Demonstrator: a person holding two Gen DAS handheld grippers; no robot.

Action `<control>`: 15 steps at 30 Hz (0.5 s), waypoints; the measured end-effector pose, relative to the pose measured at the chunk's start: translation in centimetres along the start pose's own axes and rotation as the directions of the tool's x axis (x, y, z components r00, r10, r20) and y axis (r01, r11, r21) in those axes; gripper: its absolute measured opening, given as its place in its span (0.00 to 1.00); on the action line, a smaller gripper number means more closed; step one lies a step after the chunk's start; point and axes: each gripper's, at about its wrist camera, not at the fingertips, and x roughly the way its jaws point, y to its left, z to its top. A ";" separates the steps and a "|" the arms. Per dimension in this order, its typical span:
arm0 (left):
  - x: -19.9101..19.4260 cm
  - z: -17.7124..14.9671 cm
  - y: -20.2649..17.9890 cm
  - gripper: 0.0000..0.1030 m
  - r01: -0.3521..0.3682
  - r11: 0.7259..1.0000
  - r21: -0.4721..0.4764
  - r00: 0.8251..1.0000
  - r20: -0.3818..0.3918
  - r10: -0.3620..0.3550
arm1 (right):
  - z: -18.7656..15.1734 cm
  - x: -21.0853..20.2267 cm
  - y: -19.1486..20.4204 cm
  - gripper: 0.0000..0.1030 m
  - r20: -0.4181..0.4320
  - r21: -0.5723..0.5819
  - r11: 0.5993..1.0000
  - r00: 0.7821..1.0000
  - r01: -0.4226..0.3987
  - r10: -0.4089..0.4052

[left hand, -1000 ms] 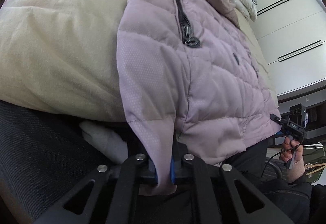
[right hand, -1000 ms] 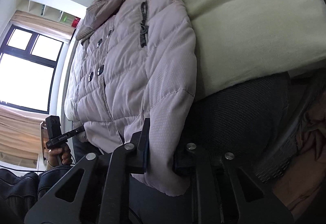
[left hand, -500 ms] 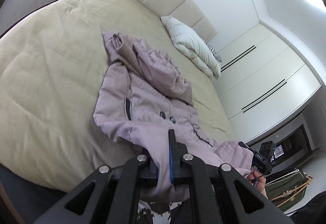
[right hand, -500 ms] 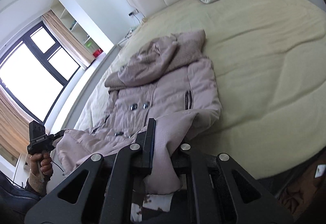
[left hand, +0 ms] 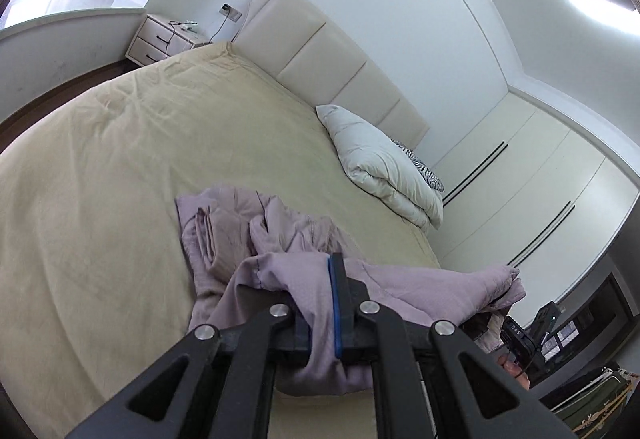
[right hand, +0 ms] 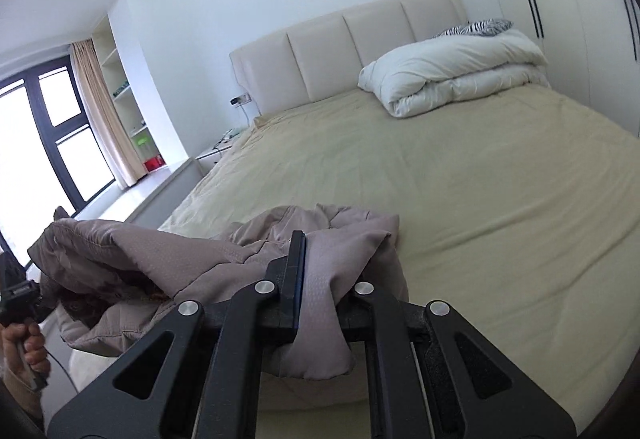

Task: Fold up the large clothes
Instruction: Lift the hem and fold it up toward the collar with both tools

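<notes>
A: Through the left wrist camera?
B: The left gripper (left hand: 318,313) is clamped on a fold of the mauve quilted jacket (left hand: 280,239), whose rumpled bulk lies on the beige bedspread (left hand: 120,167), with a puffy white duvet (left hand: 384,167) by the padded headboard (left hand: 340,79).

A: And the right camera?
B: The right gripper (right hand: 320,279) pinches the jacket (right hand: 180,251) hem; the dimpled fabric drapes over its fingers at the bed's foot.

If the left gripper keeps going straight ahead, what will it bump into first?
Probably more of the purple jacket it is clamped on: the left gripper points over the bunched part lying on the bed. Beyond that comes the white duvet, though depth is hard to judge.
</notes>
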 end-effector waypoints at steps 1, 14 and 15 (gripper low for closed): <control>1.2 1.0 0.3 0.07 -0.006 1.000 -0.009 1.000 0.004 0.006 | 1.0 1.4 0.1 0.08 0.002 -0.002 1.000 1.000 0.014 -0.014; 17.8 8.0 4.6 0.07 -0.190 0.981 0.044 0.981 -0.038 0.191 | 6.5 24.5 -0.7 0.07 -0.068 -0.087 0.980 0.981 0.177 -0.183; 18.9 8.0 5.1 0.07 -0.209 0.976 0.054 0.976 -0.042 0.212 | 6.3 26.1 -1.1 0.07 -0.079 -0.082 0.979 0.978 0.185 -0.191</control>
